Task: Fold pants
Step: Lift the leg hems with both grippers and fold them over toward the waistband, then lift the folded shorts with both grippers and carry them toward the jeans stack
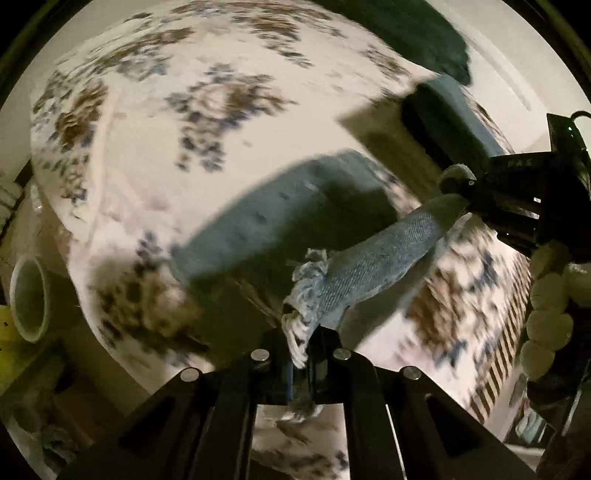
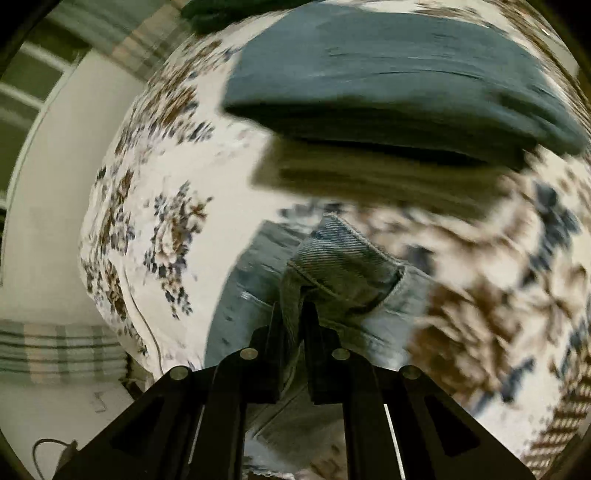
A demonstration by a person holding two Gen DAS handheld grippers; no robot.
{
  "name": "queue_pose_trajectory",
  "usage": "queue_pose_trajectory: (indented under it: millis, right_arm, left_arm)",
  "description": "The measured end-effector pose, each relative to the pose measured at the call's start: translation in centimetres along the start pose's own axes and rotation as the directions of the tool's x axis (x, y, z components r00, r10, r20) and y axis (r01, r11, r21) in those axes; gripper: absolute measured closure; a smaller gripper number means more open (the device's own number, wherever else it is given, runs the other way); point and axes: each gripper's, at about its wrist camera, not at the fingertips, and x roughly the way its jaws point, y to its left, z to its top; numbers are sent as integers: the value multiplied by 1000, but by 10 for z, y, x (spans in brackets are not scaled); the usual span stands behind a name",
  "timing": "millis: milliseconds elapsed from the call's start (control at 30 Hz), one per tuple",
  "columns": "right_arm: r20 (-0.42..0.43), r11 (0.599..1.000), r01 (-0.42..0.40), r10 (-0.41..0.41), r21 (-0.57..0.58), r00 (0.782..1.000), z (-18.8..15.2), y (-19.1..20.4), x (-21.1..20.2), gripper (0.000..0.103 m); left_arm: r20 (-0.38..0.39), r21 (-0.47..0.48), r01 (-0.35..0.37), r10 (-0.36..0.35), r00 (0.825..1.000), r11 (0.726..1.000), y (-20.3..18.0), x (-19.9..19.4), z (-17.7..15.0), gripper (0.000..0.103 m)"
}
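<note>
Light blue denim pants with a frayed hem [image 1: 369, 266] hang stretched between both grippers above a flowered bedspread [image 1: 192, 92]. My left gripper [image 1: 299, 354] is shut on the frayed hem edge. In the left wrist view the right gripper [image 1: 476, 184] is at the right, shut on the other end of the same strip of denim. In the right wrist view my right gripper [image 2: 295, 317] is shut on a folded denim edge [image 2: 343, 266], with more of the pants [image 2: 243, 295] hanging below. Both views are motion-blurred.
A stack of folded dark blue clothes [image 2: 388, 81] lies on the bedspread [image 2: 177, 184] ahead; it also shows in the left wrist view [image 1: 450, 114]. A dark green item [image 1: 417, 33] lies beyond. A white tube [image 1: 29, 299] stands off the bed at left.
</note>
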Motion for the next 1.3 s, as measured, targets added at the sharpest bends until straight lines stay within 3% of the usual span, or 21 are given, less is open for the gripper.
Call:
queue_pose_trajectory:
  millis: [133, 300, 400, 433, 500, 533, 567, 700, 833, 933, 1000, 1100, 1167, 1300]
  right_arm:
    - [-44, 996, 54, -58, -72, 997, 13, 42, 57, 93]
    - [-95, 986, 122, -132, -112, 987, 20, 59, 106, 93]
    - [-140, 989, 102, -117, -109, 983, 22, 61, 126, 84]
    - [-150, 991, 72, -88, -108, 985, 22, 61, 128, 78]
    - [-166, 995, -2, -15, -101, 986, 22, 63, 125, 51]
    - [-161, 995, -22, 5, -102, 987, 21, 64, 119, 27]
    - [-151, 993, -47, 30, -110, 988, 20, 64, 112, 19]
    - [-109, 985, -36, 18, -171, 994, 7, 54, 72, 18]
    - [-112, 989, -12, -4, -146, 994, -9, 7, 43, 18]
    - [-145, 995, -8, -6, -98, 989, -21, -40, 38, 18]
    - [-169, 998, -27, 17, -55, 985, -26, -69, 45, 18]
    - [-202, 995, -102, 104, 20, 974, -29, -104, 61, 18]
    - [-218, 988, -146, 155, 56, 964, -29, -122, 77, 18]
    - [-223, 977, -204, 214, 68, 951, -22, -137, 102, 18]
  left_arm:
    - [-6, -59, -35, 35, 999, 998, 41, 23, 25, 100]
    - [-56, -109, -36, 30, 998, 993, 74, 57, 39, 97]
    - [-61, -165, -31, 21, 998, 986, 89, 65, 41, 95]
    - [-57, -197, -18, 7, 998, 980, 96, 64, 41, 90]
    - [-35, -230, -19, 11, 999, 973, 101, 58, 38, 58]
    - [-20, -245, 0, -5, 1000, 969, 104, 54, 37, 33]
    - [-9, -264, 8, -11, 1000, 964, 107, 49, 34, 23]
    - [51, -308, 22, -7, 999, 951, 101, 27, 19, 23]
    - [58, -386, 55, -35, 998, 921, 87, 21, -10, 23]
    - [18, -519, 99, -105, 994, 849, 73, 37, -51, 23]
    - [-13, -608, 118, -159, 987, 785, 65, 52, -79, 23]
    - [-28, -727, 148, -244, 969, 670, 55, 77, -114, 23]
    - [-2, -803, 181, -307, 952, 567, 51, 92, -137, 23]
    - [90, -885, 242, -364, 927, 397, 52, 116, -157, 23]
